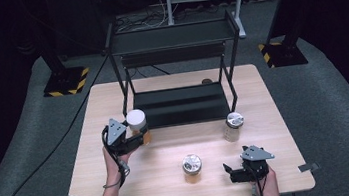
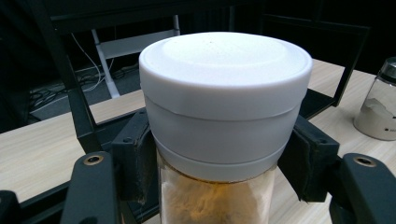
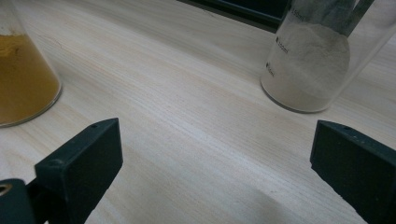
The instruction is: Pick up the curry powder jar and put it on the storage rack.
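Your left gripper (image 2: 212,172) clamps a white-lidded jar (image 2: 224,93) of orange powder, just under the lid.

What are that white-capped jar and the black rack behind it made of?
The jar looks like clear glass or clear plastic, since the orange-brown powder shows through its wall. Its white lid appears to be matte plastic, smooth with moulded seams. The rack seems to be black painted metal, with thin straight posts and flat shelves.
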`<state>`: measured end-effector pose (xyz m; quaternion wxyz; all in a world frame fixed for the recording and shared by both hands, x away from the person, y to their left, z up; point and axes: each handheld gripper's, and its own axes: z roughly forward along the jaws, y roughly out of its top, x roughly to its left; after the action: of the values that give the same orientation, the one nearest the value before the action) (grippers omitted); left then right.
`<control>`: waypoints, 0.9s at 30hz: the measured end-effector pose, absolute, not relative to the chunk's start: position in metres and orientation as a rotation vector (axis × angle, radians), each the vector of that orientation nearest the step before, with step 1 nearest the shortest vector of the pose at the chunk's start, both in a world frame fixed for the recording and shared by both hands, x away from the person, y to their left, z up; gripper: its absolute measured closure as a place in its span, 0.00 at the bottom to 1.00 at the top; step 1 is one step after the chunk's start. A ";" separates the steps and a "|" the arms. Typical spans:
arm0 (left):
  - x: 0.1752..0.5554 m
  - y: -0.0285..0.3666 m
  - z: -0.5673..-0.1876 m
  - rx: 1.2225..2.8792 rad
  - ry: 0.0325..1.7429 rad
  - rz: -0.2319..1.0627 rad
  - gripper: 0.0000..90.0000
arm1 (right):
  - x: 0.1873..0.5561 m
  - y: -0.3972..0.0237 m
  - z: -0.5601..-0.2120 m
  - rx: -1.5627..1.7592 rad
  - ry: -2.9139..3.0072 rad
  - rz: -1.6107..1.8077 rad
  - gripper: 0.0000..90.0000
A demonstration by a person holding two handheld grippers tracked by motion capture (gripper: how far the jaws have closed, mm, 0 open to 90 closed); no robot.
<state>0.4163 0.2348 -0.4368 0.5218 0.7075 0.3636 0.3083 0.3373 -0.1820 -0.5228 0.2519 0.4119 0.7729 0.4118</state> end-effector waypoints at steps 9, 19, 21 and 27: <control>0.419 0.233 -0.437 1.695 0.873 0.735 0.39 | 0.338 -0.182 -0.523 1.121 2.107 1.120 0.02; 0.423 0.230 -0.437 1.693 0.874 0.730 0.39 | 0.338 -0.182 -0.523 1.123 2.111 1.122 0.02; 0.423 0.230 -0.437 1.696 0.873 0.731 0.39 | 0.338 -0.182 -0.523 1.123 2.110 1.123 0.02; 0.426 0.228 -0.436 1.700 0.869 0.732 0.39 | 0.338 -0.182 -0.523 1.126 2.108 1.125 0.02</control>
<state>0.4259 0.2280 -0.4355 0.5215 0.7095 0.3625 0.3055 0.3379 -0.1824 -0.5228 0.2475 0.4129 0.7733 0.4125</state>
